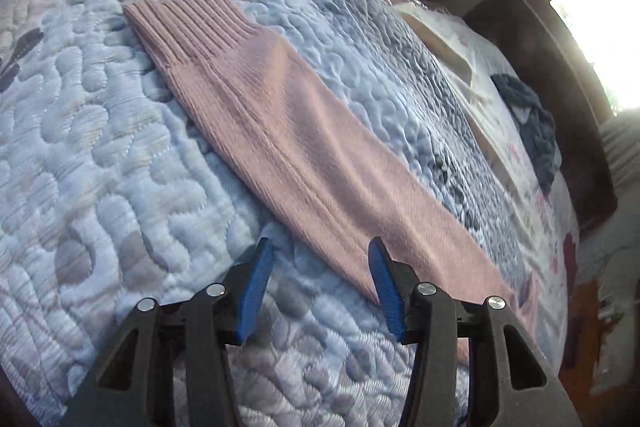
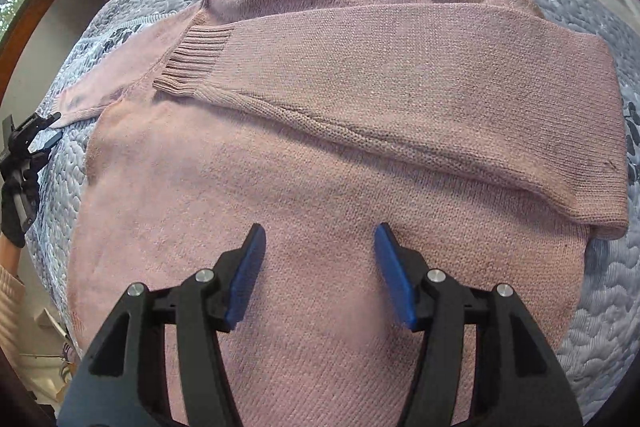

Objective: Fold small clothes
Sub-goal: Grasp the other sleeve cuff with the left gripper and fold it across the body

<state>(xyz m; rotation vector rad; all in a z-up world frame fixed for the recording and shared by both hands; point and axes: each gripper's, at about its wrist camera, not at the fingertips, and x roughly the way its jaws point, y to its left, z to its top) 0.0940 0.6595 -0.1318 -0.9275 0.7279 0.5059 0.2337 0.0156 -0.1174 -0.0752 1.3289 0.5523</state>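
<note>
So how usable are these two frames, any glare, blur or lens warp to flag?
Left wrist view: blown-out window glare top right, and the quilt bulges from fisheye warp, though the pink sleeve reads clearly. Right wrist view: even light, knit of the sweater sharp, edges curved; both tools cast little shadow.

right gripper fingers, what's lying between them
Only the pink sweater body shows in the gap of the open right gripper, seen in the right wrist view.
</note>
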